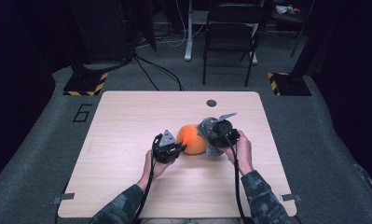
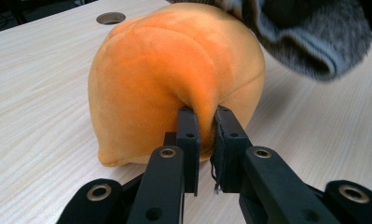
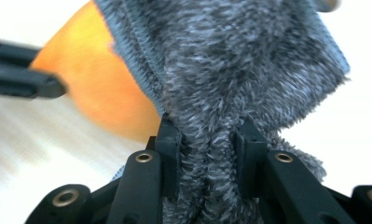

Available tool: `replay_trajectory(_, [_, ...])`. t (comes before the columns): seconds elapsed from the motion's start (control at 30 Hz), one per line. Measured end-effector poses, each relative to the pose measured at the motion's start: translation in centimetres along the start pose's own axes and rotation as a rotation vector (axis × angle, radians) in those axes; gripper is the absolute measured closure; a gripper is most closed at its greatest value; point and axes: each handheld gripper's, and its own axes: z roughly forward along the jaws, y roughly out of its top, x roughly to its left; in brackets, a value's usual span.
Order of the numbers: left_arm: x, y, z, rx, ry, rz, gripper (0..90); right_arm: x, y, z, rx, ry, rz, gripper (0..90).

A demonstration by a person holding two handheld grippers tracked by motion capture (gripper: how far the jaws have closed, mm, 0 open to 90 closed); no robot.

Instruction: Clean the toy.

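Note:
An orange plush ball (image 1: 192,138) rests on the wooden table (image 1: 127,121). My left gripper (image 1: 180,147) is at its left side, shut on a pinched fold of the orange plush (image 2: 206,109). A grey fuzzy cloth (image 1: 210,128), like a sock or cap, lies against the ball's right side. My right gripper (image 1: 212,140) is shut on a bunched part of this grey cloth (image 3: 211,140). In the right gripper view the cloth (image 3: 221,60) hides most of the orange ball (image 3: 99,88). The grey cloth's rim (image 2: 305,37) hangs over the ball's upper right.
A round cable hole (image 1: 211,102) sits near the table's far edge. A black folding chair (image 1: 230,32) and a desk leg (image 1: 189,28) stand on the floor beyond the table. Yellow-black striped stand bases (image 1: 85,85) flank the far corners.

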Motion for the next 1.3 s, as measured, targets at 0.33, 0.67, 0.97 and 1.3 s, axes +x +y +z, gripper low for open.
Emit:
replay_trajectory(0.33, [-0.5, 0.0, 0.2, 0.040, 0.043, 0.035, 59.6, 0.2, -0.1, 1.9, 0.005, -0.001, 0.018, 68.3])
replay_trajectory(0.67, [-1.4, -0.4, 1.2, 0.018, 0.146, 0.104, 60.3, 0.3, 0.0, 2.0, 0.005, 0.004, 0.014, 68.4])
replay_trajectory(0.97, [-1.2, -0.1, 0.7, -0.011, 0.110, 0.055, 82.5, 0.2, -0.1, 1.7, -0.007, -0.006, 0.017, 68.3])
replay_trajectory(1.3, [-0.7, 1.3, -1.1, -0.079, 0.008, -0.073, 83.7, -0.1, 0.6, -0.6, -0.043, 0.018, 0.030, 68.4])
